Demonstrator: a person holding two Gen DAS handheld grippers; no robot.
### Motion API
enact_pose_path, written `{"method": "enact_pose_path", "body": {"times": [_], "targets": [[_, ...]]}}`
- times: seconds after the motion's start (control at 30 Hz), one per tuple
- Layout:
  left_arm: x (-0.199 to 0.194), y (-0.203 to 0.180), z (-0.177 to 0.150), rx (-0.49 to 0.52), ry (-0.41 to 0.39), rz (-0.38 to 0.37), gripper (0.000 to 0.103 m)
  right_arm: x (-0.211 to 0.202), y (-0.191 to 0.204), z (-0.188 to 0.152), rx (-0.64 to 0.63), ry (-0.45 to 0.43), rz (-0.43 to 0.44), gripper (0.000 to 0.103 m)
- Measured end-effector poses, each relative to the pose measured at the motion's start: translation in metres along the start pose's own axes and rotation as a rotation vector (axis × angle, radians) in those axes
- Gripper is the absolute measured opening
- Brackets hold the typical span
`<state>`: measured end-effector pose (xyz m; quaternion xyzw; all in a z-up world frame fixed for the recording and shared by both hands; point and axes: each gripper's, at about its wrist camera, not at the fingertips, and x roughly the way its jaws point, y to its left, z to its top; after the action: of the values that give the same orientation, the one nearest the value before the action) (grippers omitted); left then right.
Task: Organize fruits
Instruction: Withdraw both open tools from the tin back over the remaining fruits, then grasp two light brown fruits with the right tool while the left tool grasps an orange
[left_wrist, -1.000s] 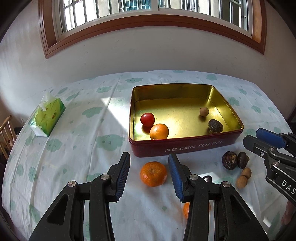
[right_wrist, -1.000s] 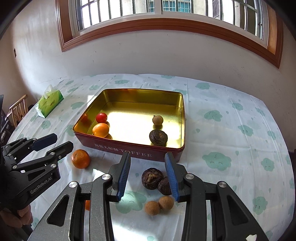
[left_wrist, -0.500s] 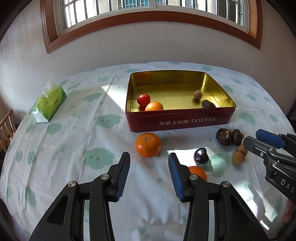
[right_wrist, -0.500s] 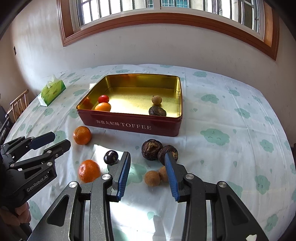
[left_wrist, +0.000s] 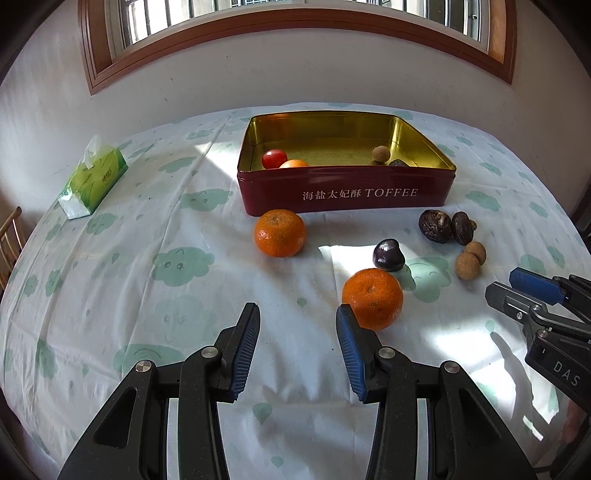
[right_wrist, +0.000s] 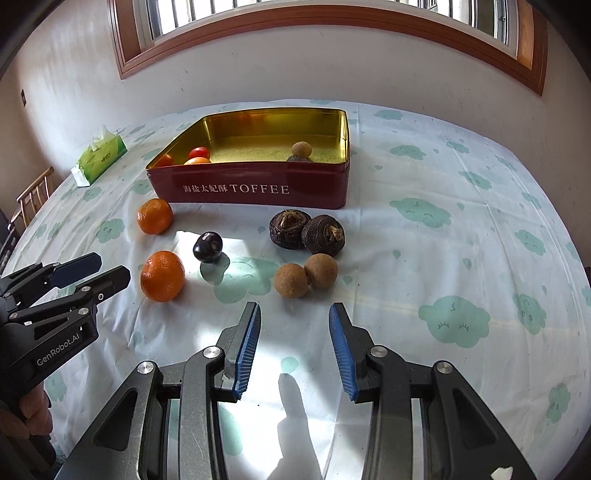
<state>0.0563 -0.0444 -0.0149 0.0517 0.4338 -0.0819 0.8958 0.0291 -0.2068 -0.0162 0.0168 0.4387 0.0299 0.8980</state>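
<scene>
A red TOFFEE tin with a gold inside holds a red tomato, an orange, a longan and a dark water chestnut. On the cloth in front lie two oranges, a dark plum, two water chestnuts and two longans. My left gripper is open and empty, the near orange just beyond its right finger. My right gripper is open and empty, just short of the longans.
A green tissue pack lies at the table's far left. A wooden chair stands past the left edge. The white wall and a window run behind the table. A hand holds the left gripper's handle.
Both grippers have drawn back toward the near edge and sunk lower. The tin looks farther off, and the near orange, plum and longans have come into full view.
</scene>
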Motion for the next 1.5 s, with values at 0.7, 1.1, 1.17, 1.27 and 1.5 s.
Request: {"method": "enact_pose_path", "body": {"times": [0.7, 1.1, 1.17, 1.27, 1.5], "targets": [[0.018, 0.000, -0.010, -0.020, 0.035, -0.002, 0.045, 0.035, -0.008, 0.008, -0.013, 0.029, -0.012, 0.043], [0.021, -0.001, -0.009, -0.015, 0.036, -0.002, 0.045, 0.046, -0.006, 0.018, -0.051, 0.006, -0.022, 0.044], [0.021, -0.002, -0.009, -0.012, 0.036, -0.001, 0.045, 0.046, -0.005, 0.018, -0.046, 0.003, -0.024, 0.044], [0.020, -0.003, -0.008, -0.011, 0.031, -0.008, 0.045, 0.045, -0.006, 0.016, -0.037, -0.002, -0.028, 0.044], [0.018, -0.008, -0.008, -0.007, 0.029, -0.004, 0.045, 0.038, -0.011, 0.008, -0.014, -0.004, -0.037, 0.044]]}}
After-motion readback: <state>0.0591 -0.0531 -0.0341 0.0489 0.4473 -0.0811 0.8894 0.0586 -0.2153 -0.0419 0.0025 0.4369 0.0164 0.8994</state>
